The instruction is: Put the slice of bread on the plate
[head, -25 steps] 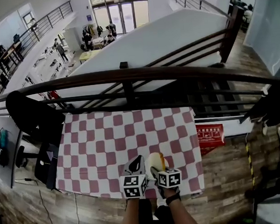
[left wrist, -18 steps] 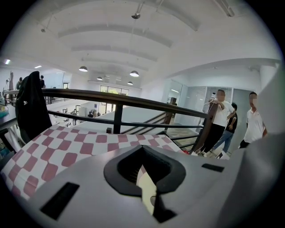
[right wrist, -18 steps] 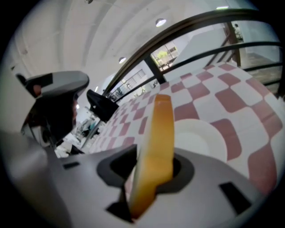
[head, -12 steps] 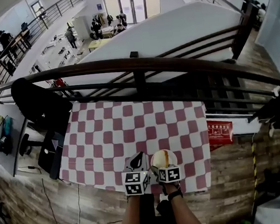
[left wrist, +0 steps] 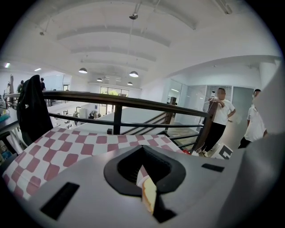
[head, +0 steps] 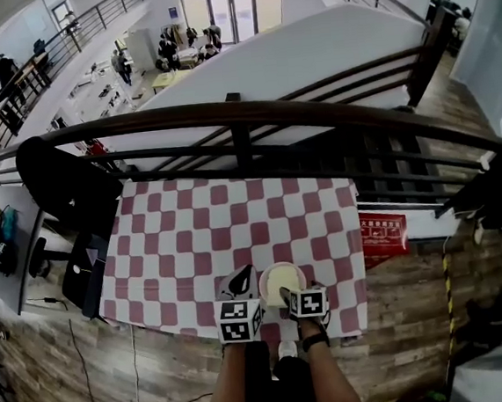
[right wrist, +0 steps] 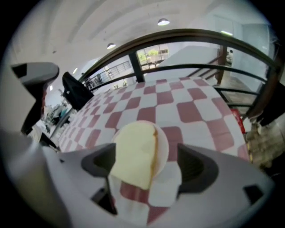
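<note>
Where the checked table (head: 192,228) comes nearest the person, a white plate (head: 266,276) sits close to the edge with a slice (head: 283,283) lying flat on it; the slice is pale, with a brown crust line down one side. The right hand-held gripper (head: 297,294) is at the plate's near rim; its own view shows its jaws wide apart and gripping nothing, with the plate and slice ahead between them. The left hand-held gripper (head: 240,278) stands just left of the plate, its tip toward the railing (head: 243,115); whether it touches the plate I cannot tell. In its own view its jaws are closed on a second slice (left wrist: 148,195), thin and held edge-on, with a crust along one edge. A black coat (head: 65,191) hangs by the table's far left corner.
</note>
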Demonstrator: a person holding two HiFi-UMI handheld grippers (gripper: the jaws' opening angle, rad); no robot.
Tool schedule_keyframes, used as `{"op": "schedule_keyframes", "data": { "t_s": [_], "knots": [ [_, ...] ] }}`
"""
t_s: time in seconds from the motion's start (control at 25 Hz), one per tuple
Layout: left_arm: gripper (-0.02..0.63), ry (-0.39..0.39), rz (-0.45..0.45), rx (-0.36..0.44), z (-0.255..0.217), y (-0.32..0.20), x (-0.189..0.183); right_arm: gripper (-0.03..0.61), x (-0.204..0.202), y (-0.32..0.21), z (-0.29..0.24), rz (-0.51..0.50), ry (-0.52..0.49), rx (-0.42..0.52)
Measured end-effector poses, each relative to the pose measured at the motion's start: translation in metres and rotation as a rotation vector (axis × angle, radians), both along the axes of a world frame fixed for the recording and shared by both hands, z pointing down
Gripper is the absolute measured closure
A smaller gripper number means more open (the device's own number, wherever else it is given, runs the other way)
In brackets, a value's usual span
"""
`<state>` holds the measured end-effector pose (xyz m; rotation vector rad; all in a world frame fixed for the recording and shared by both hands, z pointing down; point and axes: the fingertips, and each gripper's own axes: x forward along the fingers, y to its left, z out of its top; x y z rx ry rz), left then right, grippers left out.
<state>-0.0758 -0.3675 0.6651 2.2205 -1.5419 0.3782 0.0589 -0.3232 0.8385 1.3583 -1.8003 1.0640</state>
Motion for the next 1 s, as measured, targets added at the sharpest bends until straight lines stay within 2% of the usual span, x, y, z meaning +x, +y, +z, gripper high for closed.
{"op": "schedule_keyframes", "data": {
  "t_s": [0.08,0.2,0.4,0.52,0.56,0.64,0.76,0.84,1.0],
  "knots": [
    [0.598,0.005,-0.003,0.014,-0.006,-0.002,0.003,0.153,0.011,-0.006,-0.01,0.037,-0.046,0.033],
    [0.598,0.018,-0.005,0.047,-0.021,-0.01,0.01,0.154,0.018,-0.026,-0.043,0.039,-0.092,0.148],
    [0.598,0.027,0.014,0.137,-0.061,-0.019,0.032,0.156,0.007,-0.058,-0.127,-0.052,-0.171,0.328],
    [0.598,0.036,0.017,0.197,-0.087,-0.023,0.04,0.169,0.002,-0.073,-0.19,-0.111,-0.167,0.465],
    [0.598,0.04,0.017,0.219,-0.097,-0.023,0.042,0.193,0.003,-0.076,-0.213,-0.126,-0.158,0.518],
    [0.598,0.047,0.02,0.271,-0.121,-0.023,0.046,0.284,0.004,-0.077,-0.257,-0.161,-0.133,0.633],
    [0.598,0.038,0.034,0.357,-0.16,-0.021,0.051,0.321,0.003,-0.076,-0.319,-0.21,-0.087,0.801],
    [0.598,0.024,0.041,0.411,-0.184,-0.021,0.05,0.425,0.003,-0.073,-0.356,-0.204,-0.081,0.912],
    [0.598,0.037,0.007,0.463,-0.213,-0.014,0.04,0.554,0.002,-0.052,-0.408,-0.197,-0.113,1.065]
  ]
}}
